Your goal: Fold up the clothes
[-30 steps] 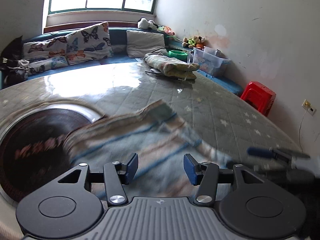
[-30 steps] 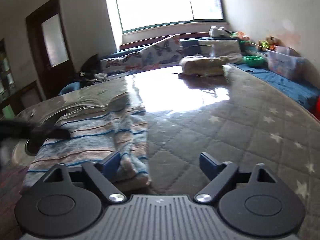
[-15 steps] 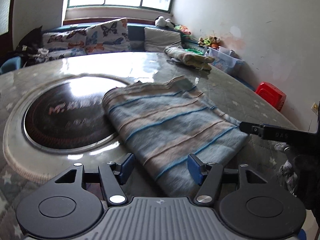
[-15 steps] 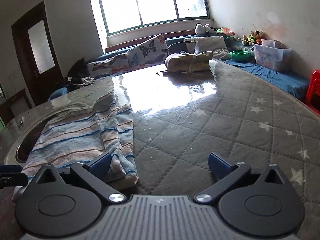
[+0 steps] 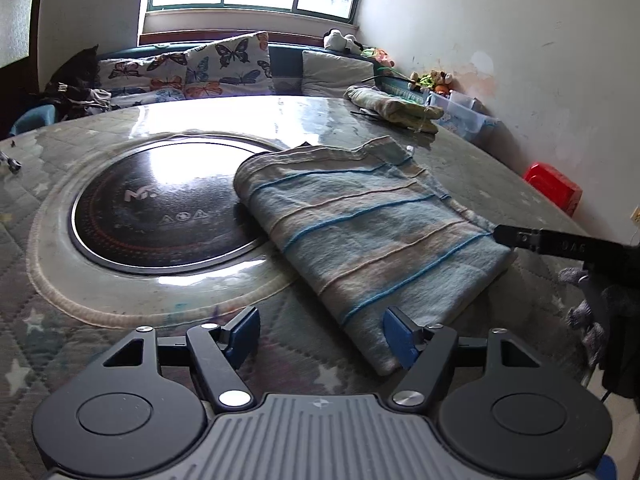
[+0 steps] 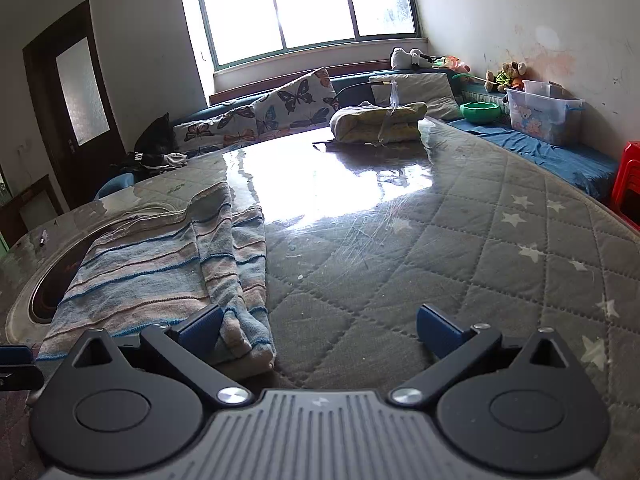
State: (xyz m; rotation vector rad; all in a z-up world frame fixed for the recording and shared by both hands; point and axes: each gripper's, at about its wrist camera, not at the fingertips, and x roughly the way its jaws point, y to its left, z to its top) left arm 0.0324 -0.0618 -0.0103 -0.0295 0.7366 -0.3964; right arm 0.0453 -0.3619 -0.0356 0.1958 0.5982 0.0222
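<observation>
A folded blue-and-beige striped garment (image 5: 368, 232) lies flat on the round quilted table (image 5: 60, 344), partly over the black glass hotplate (image 5: 160, 208). It also shows in the right wrist view (image 6: 160, 272), left of centre. My left gripper (image 5: 320, 334) is open and empty, just short of the garment's near corner. My right gripper (image 6: 318, 326) is open and empty, its left finger beside the garment's near edge. The right gripper's finger (image 5: 552, 242) reaches in from the right in the left wrist view.
A folded pale green cloth (image 6: 378, 122) lies at the table's far side. A bench with butterfly cushions (image 5: 224, 66), a clear storage box (image 6: 544, 114), a green bowl (image 6: 480, 111) and a red stool (image 5: 554, 186) ring the table.
The left gripper has drawn back from over the garment toward its near corner. The garment now lies flat and still. Both grippers stay open.
</observation>
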